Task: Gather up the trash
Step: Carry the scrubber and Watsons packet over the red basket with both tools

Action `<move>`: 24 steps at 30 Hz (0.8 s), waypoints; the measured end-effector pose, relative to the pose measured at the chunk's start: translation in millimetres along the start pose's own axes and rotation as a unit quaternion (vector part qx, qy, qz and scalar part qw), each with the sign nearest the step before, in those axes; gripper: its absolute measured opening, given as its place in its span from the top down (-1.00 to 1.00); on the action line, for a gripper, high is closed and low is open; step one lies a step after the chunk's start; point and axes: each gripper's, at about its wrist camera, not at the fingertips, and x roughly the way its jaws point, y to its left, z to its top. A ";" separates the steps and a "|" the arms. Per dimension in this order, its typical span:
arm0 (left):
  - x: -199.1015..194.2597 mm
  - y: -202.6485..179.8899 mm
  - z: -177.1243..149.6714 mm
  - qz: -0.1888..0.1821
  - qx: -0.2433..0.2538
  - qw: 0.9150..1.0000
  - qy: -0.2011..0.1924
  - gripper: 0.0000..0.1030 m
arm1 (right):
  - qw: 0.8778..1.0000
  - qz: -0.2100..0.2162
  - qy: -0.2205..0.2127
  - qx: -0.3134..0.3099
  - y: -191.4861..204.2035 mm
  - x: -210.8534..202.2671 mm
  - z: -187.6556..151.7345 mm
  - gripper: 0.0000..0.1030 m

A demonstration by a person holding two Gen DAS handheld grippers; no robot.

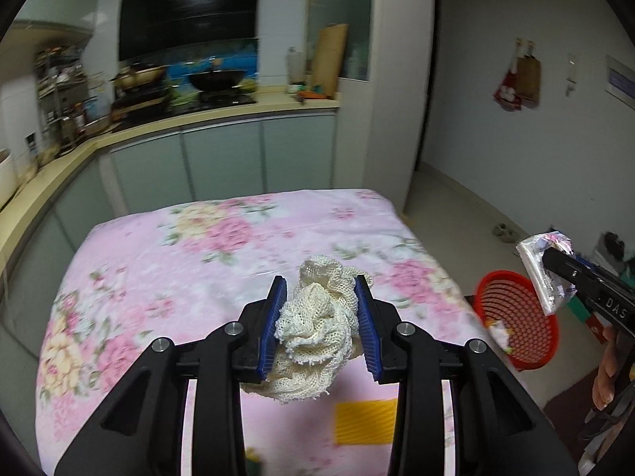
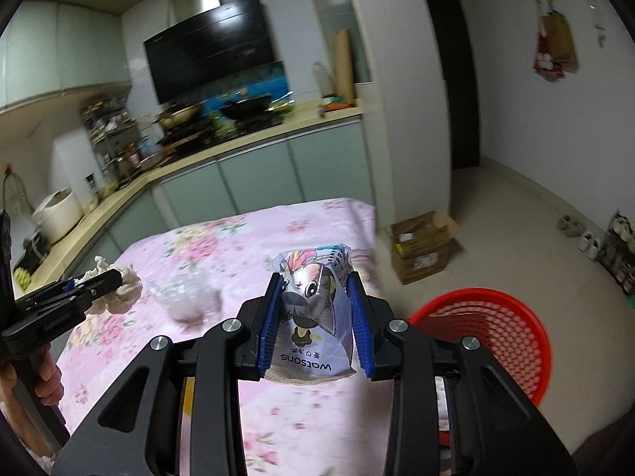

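So from the left wrist cam, the left gripper [image 1: 320, 309] is clamped on a wad of cream mesh cloth [image 1: 313, 337], held up over the floral table [image 1: 178, 269]. Off to the right there's the red basket [image 1: 516, 317] on the floor with a scrap already inside. Right wrist cam: the right gripper [image 2: 315, 313] is squeezing a Watsons packet [image 2: 313, 317] above the table edge, basket [image 2: 496, 329] just right of it, a clear plastic wad [image 2: 190, 297] lying on the table.

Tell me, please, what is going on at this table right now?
A person is collecting trash with two handheld grippers. The left gripper holds a cream mesh rag above the floral tablecloth. The right gripper holds a Watsons packet. A red basket waits on the floor beside the table.
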 end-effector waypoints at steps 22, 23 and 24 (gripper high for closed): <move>97.1 -206.1 7.1 -0.160 0.094 0.979 0.084 0.35 | 0.987 -0.119 -0.004 0.109 -135.9 -21.8 -19.3 0.37; 103.0 -210.7 5.0 -0.161 0.095 0.978 0.091 0.35 | 0.986 -0.122 0.000 0.112 -139.4 -20.2 -21.4 0.37; 111.3 -217.0 1.2 -0.160 0.098 0.977 0.099 0.35 | 0.986 -0.124 0.004 0.115 -143.0 -17.0 -23.4 0.37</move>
